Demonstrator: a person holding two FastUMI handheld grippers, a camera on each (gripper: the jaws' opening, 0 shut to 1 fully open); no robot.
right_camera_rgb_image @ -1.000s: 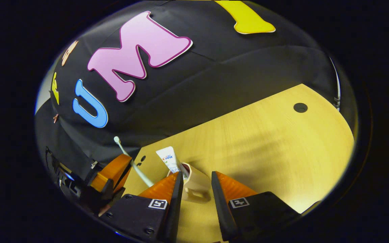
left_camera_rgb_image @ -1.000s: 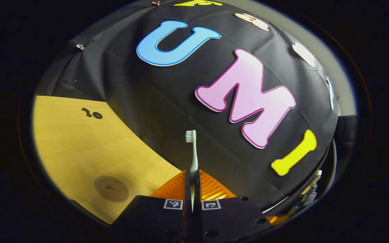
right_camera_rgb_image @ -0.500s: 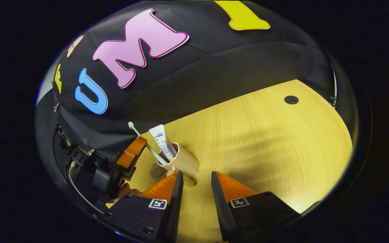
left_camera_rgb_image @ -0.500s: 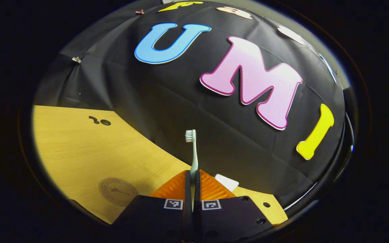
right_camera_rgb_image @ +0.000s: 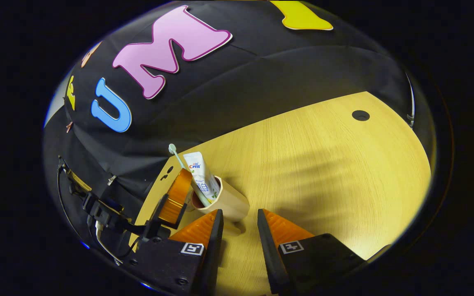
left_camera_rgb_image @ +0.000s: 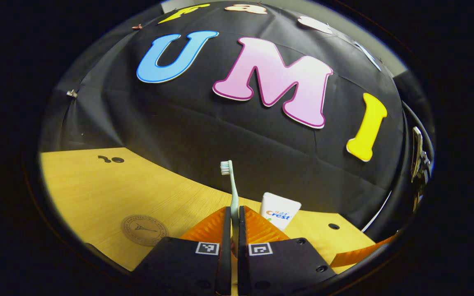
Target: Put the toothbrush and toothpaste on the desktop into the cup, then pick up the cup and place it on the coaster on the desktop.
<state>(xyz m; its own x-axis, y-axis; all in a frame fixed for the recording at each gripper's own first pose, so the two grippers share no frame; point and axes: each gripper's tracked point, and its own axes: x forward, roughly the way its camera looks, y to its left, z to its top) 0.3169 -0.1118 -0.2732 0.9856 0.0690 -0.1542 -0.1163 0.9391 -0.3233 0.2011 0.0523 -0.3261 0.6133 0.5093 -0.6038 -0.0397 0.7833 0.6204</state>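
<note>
1. Toothbrush (left_camera_rgb_image: 232, 189) stands upright between my left gripper's (left_camera_rgb_image: 234, 218) fingers, which are clamped on its handle, bristle head up against the black cloth wall (left_camera_rgb_image: 204, 127).
2. From the right gripper view, I see the toothbrush's (right_camera_rgb_image: 178, 158) lower end reaching down into the cup (right_camera_rgb_image: 222, 201), beside the toothpaste (right_camera_rgb_image: 202, 179) that already leans inside it.
3. My right gripper (right_camera_rgb_image: 239, 224) has its fingers spread apart with nothing between them, just in front of the cup.
4. I see the cup standing on the wooden desktop (right_camera_rgb_image: 323, 164), near its back-left edge.
5. In the left gripper view, the coaster (left_camera_rgb_image: 144, 229) lies flat on the desktop (left_camera_rgb_image: 109, 189), left of my fingers, and the toothpaste's (left_camera_rgb_image: 279, 209) flat end pokes up just right of them.
</note>
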